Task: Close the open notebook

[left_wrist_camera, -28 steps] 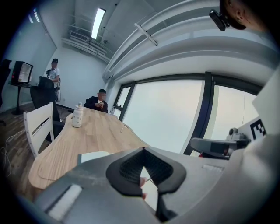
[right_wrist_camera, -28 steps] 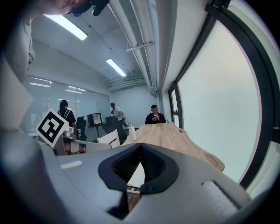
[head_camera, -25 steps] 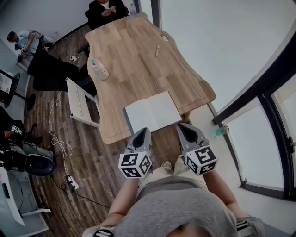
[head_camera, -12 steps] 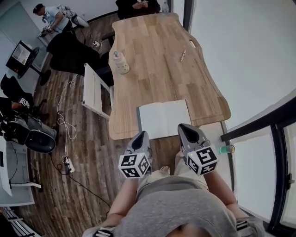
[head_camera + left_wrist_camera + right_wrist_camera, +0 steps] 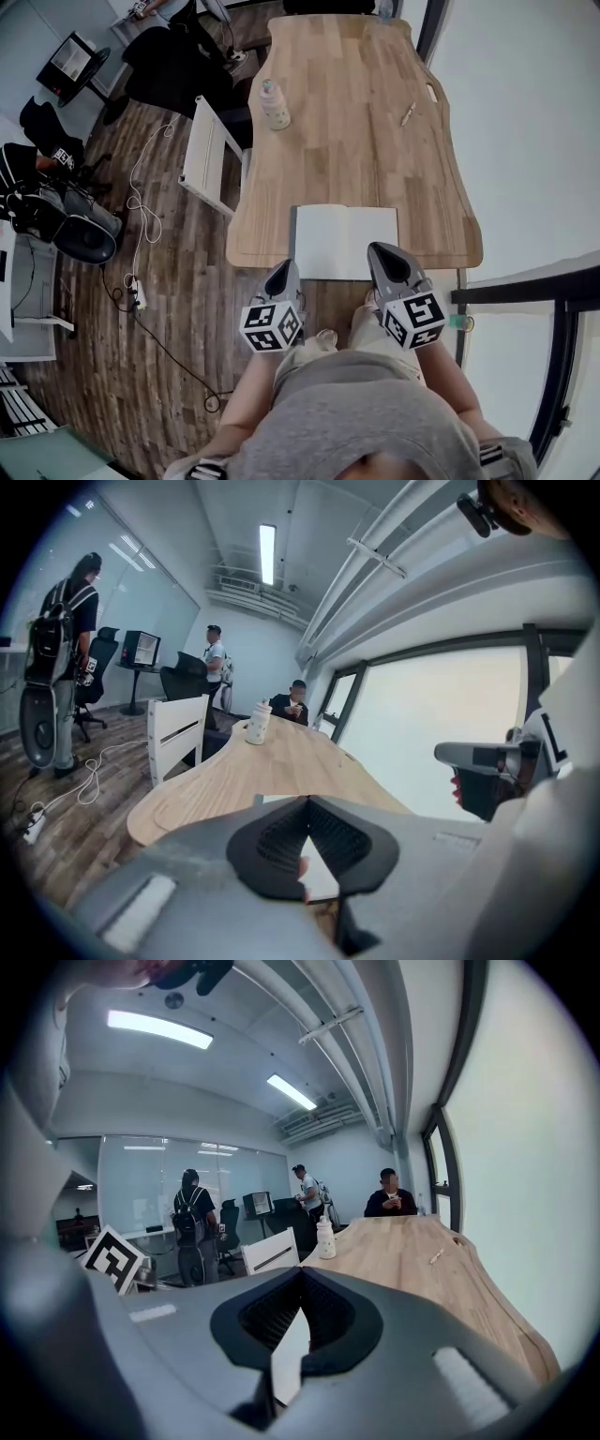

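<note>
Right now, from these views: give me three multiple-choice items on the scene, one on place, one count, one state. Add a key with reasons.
1. Where on the light wooden table does the white-paged notebook lie?
A) at the near edge, just in front of the left tongs and right tongs
B) at the far end
C) dead centre

2. How many pale bottles stand on the table?
A) none
B) one
C) three

3. The notebook is:
A) closed
B) propped upright
C) open, pages flat

Key:
1 A, the head view shows it at the table edge nearest the person.
2 B, a single bottle stands near the table's left edge.
3 C, both white pages face up.
</note>
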`<state>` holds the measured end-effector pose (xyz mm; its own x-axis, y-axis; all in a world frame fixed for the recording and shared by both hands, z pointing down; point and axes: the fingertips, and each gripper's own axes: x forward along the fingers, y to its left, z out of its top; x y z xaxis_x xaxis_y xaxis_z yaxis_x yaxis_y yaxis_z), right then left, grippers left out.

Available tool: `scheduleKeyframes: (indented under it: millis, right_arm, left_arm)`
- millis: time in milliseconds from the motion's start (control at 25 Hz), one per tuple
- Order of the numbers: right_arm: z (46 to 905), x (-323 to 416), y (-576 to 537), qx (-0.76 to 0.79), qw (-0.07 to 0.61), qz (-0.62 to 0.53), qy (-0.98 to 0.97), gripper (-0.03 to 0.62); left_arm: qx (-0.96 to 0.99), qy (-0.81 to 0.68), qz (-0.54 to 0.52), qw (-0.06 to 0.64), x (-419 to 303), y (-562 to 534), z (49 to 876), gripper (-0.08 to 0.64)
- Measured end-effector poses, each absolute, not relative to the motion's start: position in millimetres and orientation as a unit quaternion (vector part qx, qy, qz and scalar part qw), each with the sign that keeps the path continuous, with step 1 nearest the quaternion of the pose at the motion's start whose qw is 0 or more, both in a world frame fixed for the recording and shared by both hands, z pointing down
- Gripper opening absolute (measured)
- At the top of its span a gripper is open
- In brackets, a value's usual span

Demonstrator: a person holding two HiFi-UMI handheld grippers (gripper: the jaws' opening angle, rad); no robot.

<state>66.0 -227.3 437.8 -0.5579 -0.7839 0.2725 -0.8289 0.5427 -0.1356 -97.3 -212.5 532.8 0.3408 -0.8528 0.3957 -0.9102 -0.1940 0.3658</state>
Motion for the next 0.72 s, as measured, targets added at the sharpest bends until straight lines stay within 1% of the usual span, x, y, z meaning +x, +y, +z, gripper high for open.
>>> scheduleKeyframes:
  millis: [480,520,560,640,720]
  right_arm:
    - [453,49,-255,0.407,0.110,0.133,-0.897,0.002]
    - [454,48,-256,0.404,0.110,0.133,-0.898,0.002]
    - [454,47,-257,0.402,0.111,0.134,-0.899,0.002]
    - [455,46,-259,0.399,0.113,0.136,-0.900,0.002]
    - [458,46,-259,0.395,0.116,0.137,-0.901,0.002]
  left_arm:
    - [0.710,-0.612,0.042,0.345,-120,-207,601,0.003]
    - [0.710,-0.608,0.043,0.353,-118,-205,606,0.086]
    - [0.709,-0.605,0.045,0.360,-118,-204,612,0.110]
    - [0.701,-0.605,0.046,0.374,-118,-201,625,0.110]
    - [0.689,-0.608,0.042,0.393,-120,-199,639,0.129]
